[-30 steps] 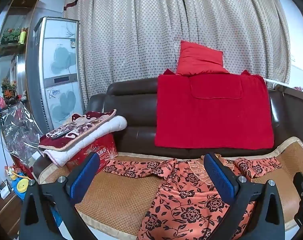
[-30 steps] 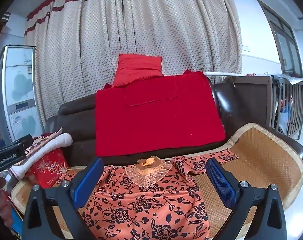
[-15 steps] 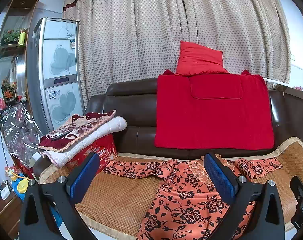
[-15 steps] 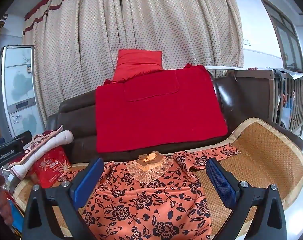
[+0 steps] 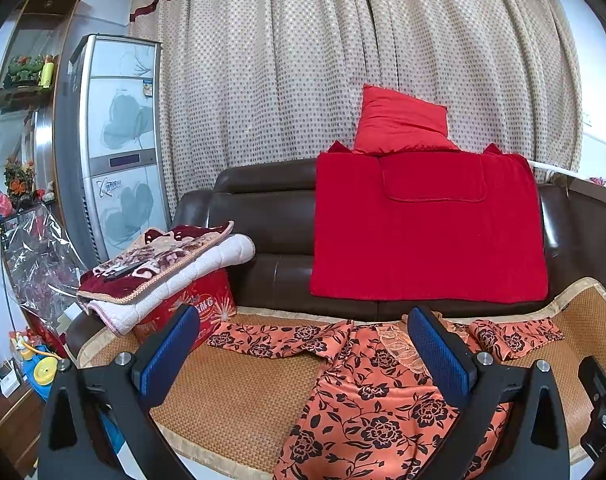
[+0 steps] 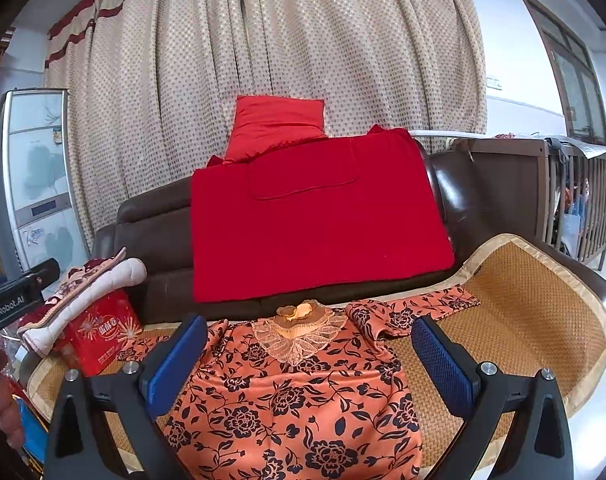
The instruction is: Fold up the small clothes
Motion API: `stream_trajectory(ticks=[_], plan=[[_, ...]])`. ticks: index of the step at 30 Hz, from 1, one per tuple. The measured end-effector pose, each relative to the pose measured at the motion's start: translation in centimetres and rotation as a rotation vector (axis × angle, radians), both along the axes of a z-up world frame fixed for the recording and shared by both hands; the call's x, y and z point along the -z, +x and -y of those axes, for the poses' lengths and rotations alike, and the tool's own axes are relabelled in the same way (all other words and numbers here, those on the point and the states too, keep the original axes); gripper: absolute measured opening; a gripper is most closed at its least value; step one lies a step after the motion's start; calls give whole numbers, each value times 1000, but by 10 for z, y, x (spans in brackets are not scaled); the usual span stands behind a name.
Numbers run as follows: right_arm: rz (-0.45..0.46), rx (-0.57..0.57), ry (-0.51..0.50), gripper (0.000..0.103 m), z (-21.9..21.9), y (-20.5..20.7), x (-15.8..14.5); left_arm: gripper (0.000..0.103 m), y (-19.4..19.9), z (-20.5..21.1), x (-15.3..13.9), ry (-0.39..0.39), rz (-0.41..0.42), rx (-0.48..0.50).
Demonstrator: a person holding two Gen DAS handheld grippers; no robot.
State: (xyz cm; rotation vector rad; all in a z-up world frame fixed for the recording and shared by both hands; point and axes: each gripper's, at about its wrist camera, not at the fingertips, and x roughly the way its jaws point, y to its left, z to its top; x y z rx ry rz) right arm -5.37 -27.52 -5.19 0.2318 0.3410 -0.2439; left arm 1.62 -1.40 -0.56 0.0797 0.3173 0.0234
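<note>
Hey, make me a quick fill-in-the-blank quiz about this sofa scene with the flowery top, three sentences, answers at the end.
1. The orange floral top lies spread on a woven ____ that covers the sofa seat.
2. The cloth draped over the sofa back is plain ____.
3. Both the left gripper and the right gripper have their blue fingers ____, holding nothing.

Missing words: mat; red; open

The garment (image 6: 291,392) is orange with black roses and a cream lace collar (image 6: 299,336). Under it, the mat (image 6: 519,300) is woven tan. Behind the garment, a plain red blanket (image 6: 315,220) drapes a dark brown sofa (image 6: 151,220). The curtain (image 6: 263,40) above is beige, dotted, maroon-striped.
</note>
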Motion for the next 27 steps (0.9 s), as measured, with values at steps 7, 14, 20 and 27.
stream_trajectory(ticks=[7, 14, 20, 27], plan=[[-14, 0, 0, 103, 1, 2, 2, 103, 0, 1, -1, 2, -3, -1], [-25, 10, 6, 103, 4, 3, 3, 103, 1, 3, -1, 7, -2, 5], [-32, 13, 6, 103, 4, 4, 3, 103, 2, 5, 1, 8, -8, 15], [-54, 18, 20, 103, 9, 7, 6, 103, 3, 13, 10, 14, -13, 50]])
